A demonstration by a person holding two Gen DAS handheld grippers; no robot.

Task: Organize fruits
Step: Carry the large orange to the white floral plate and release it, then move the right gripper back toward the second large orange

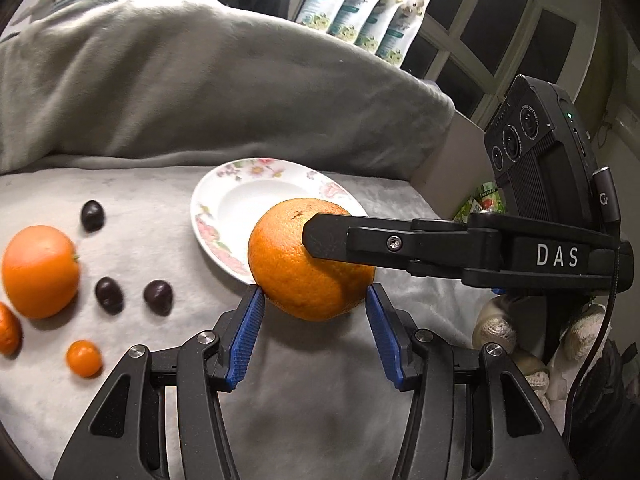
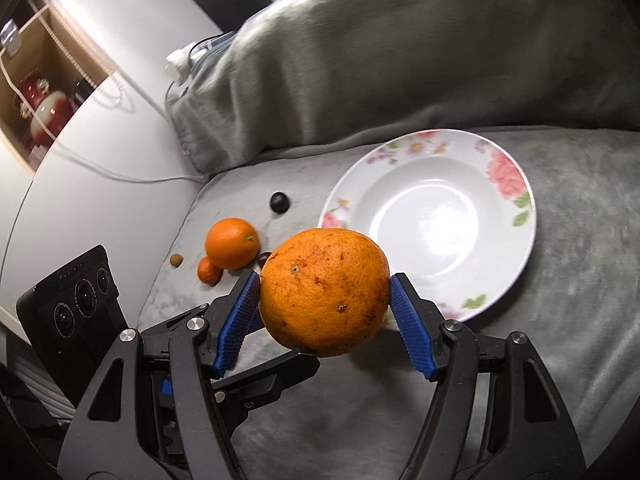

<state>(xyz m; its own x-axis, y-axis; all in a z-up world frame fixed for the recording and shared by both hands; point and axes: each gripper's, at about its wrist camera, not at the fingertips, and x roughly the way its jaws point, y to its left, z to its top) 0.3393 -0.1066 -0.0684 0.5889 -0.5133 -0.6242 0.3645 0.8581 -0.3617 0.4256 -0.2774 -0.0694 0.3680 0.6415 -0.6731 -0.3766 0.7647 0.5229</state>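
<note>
One large orange (image 1: 296, 268) (image 2: 320, 288) hangs just above the grey blanket, at the near left edge of the flowered white plate (image 1: 208, 216) (image 2: 512, 184). My left gripper (image 1: 314, 300) is shut on its lower part, both blue pads touching its sides. My right gripper (image 2: 324, 292) is shut on the same orange across its widest part. A black right finger (image 1: 332, 236) lies across the orange's top, and a left finger (image 2: 280, 368) shows beneath it. Nothing lies in the plate.
On the blanket lie a second orange (image 1: 40, 270) (image 2: 232, 242), a small mandarin (image 2: 209, 270), a kumquat (image 1: 84, 358) and three dark round fruits (image 1: 109, 295). A heaped grey blanket (image 1: 200, 80) rises behind. A gloved hand (image 1: 496, 332) holds the right gripper.
</note>
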